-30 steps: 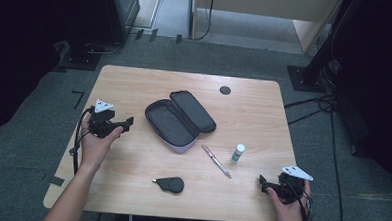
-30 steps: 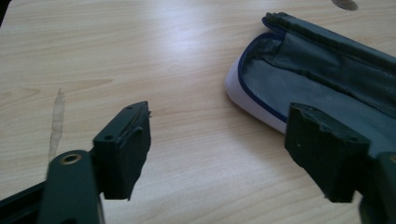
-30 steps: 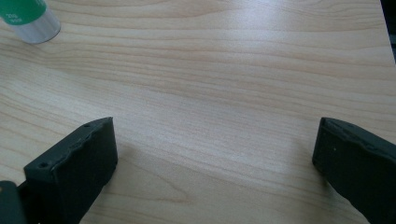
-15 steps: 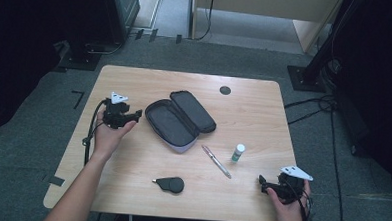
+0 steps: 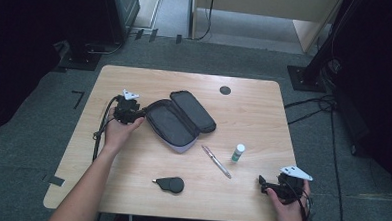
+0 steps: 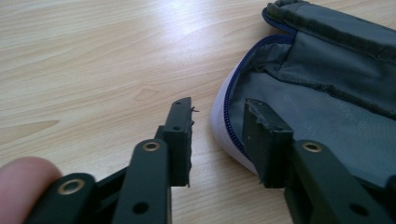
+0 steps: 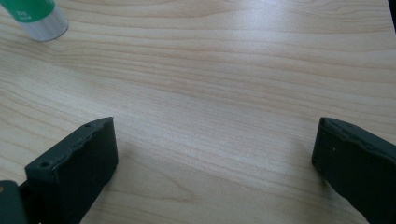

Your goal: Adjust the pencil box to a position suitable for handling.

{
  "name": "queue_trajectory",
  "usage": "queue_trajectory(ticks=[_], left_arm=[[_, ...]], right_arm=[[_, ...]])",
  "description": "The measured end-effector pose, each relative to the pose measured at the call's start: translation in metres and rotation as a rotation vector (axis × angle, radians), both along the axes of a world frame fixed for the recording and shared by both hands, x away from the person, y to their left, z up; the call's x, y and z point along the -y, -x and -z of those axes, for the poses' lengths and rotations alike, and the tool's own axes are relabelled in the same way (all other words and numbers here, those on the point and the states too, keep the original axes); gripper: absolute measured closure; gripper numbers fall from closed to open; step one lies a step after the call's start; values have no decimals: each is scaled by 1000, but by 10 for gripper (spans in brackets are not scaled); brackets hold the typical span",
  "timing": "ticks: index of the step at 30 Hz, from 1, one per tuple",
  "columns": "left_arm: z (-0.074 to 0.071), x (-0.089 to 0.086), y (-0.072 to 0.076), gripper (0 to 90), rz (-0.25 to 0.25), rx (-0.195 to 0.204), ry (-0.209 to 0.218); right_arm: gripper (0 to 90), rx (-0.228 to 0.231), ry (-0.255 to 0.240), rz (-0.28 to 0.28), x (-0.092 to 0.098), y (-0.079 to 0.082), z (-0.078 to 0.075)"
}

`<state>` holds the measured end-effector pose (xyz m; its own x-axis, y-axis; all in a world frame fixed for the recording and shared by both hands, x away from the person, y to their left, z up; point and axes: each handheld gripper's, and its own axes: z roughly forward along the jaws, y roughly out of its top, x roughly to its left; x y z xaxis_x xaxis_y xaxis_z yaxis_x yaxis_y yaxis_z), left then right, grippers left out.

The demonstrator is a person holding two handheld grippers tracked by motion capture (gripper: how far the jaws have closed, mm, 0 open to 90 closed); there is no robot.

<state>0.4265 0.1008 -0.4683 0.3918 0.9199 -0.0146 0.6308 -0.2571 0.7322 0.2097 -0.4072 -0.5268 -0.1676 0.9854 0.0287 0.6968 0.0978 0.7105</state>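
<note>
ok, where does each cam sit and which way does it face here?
High view: above the person's table edge, facing forward and down on the table; both forearms, left gripper, right gripper.
Left gripper view: rides the left gripper, looks along its jaws at the rim of the open pencil case; a fingertip at the lower left.
Right gripper view: rides the right gripper, faces bare wood and the glue stick.
Shared: pencil case and glue stick also appear from above.

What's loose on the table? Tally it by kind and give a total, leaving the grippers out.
Open zip case: 1
Pen: 1
Small white bottle with green label: 1
Black teardrop-shaped item: 1
Total: 4
</note>
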Motion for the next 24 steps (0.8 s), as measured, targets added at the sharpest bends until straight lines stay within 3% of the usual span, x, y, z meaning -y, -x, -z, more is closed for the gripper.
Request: queue_trajectory(ticks=[2,5,9,13,15,18,22,24], left_arm=[[2,2,-1,696,7,-2,-10],[5,4,-4,766,33,-36,-21],[8,6,-3,854,41,-44,-47],[8,7,2,900,40,-50,-48],[7,7,5,900,33,-52,-46],[8,5,12,900,19,-58,-42],[10,4,22,899,20,-64,-39],[10,3,29,898,22,-63,-40]], right_arm=[[1,0,2,-2,0,0,0],[1,0,2,-3,0,0,0],[1,0,2,-4,0,0,0],[9,2,3,11,-1,1,0],[80,13,0,6,-2,3,-1],[260,59,6,9,-3,8,-2],[313,79,25,26,-5,13,-5],[354,98,9,25,-8,16,-9]])
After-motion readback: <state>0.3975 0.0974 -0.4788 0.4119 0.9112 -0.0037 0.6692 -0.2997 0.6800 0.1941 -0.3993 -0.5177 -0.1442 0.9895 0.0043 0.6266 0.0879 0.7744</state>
